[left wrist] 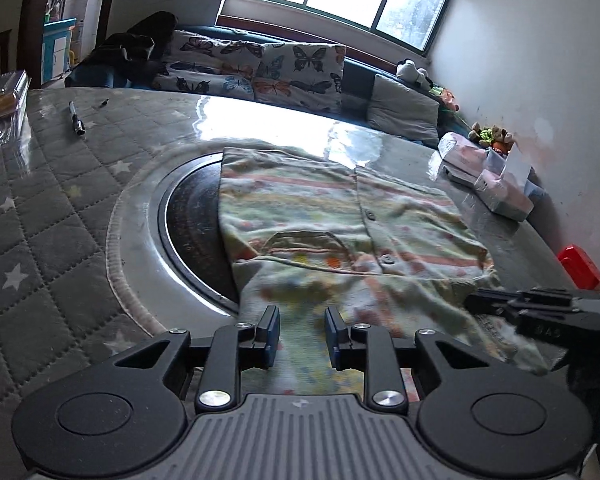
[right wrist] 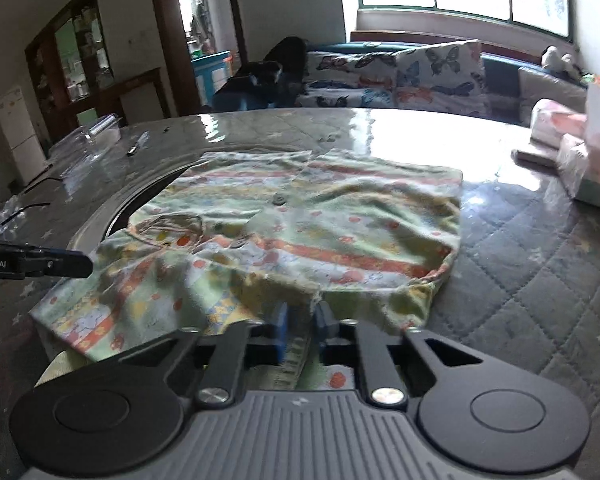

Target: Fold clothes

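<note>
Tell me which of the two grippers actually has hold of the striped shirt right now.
The right gripper: its blue pads are pinched on the striped shirt at its near hem. The left gripper is open, cloth showing in its gap.

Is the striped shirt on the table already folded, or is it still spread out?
Mostly spread: the shirt lies flat, button front and pocket showing. Only the near edge is rumpled, around the right gripper; no finished fold shows.

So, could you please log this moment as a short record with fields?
garment: striped children's shirt, spread on the table, near part rumpled
surface: quilted star-print table cover
left gripper: open, above the shirt's near edge
right gripper: fingers close together around a fold of shirt
other items: pen, tissue packs
</note>
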The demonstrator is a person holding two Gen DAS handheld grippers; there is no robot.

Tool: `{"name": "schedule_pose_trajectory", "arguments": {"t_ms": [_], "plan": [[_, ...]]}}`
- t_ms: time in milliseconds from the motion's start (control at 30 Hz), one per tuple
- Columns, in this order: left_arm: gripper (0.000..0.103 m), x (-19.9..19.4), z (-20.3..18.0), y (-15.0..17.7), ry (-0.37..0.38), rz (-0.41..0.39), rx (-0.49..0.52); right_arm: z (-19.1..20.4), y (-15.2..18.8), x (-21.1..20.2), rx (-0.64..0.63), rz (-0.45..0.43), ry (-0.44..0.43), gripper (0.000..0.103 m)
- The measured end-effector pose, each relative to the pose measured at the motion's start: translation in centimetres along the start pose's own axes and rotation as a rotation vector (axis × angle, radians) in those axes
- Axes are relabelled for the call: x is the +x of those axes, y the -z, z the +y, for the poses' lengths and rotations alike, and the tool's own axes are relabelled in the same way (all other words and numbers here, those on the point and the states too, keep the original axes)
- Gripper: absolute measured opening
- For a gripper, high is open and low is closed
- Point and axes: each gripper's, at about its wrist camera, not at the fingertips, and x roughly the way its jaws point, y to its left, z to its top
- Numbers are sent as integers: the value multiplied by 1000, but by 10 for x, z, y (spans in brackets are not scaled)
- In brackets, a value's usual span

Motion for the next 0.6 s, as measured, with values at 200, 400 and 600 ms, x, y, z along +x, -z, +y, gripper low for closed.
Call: {"name": "schedule_pose_trajectory", "arguments": {"t_ms": [200,400,600], "plan": [[27,5,6,2,-7,10,9,7,-7,-20,-18,-50,48,4],[27,-1,6,-4,-14,-3,19,1,-3,-5,-23,3,66,8],[27,3,-7,-18,6,-22,52,11,-12,-17,-78,-52,56,14]]}}
